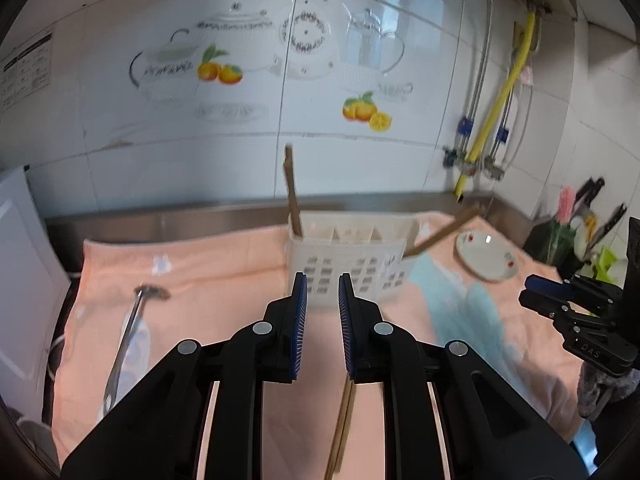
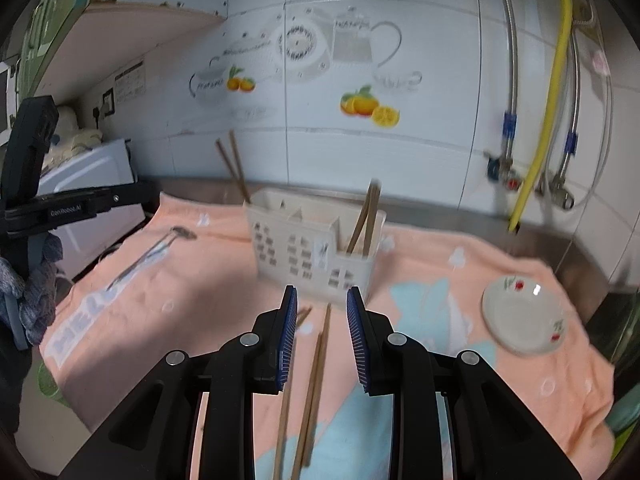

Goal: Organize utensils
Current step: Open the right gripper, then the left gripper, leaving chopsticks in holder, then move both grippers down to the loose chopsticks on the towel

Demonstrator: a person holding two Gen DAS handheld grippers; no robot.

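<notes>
Left wrist view shows your left tool hovering low over the peach towel that covers the bench, its blue-padded jaws a little apart with nothing between them, pointed at the white perforated utensil caddy just ahead. One pair of brown chopsticks stands upright in the caddy's left compartment, and a second pair leans out over its right end toward the small white saucer. A metal spoon lies on the towel off to the left, well apart from the caddy. More loose chopsticks lie on the towel beneath the left tool, partly hidden by its arms. At the right edge you can see your right tool side-on. From the right wrist view, the right tool has its jaws parted and empty, held above loose chopsticks that lie lengthwise on the towel under the gap; the pads do not touch them. The caddy sits just beyond, and the saucer rests on the towel to the right.
</notes>
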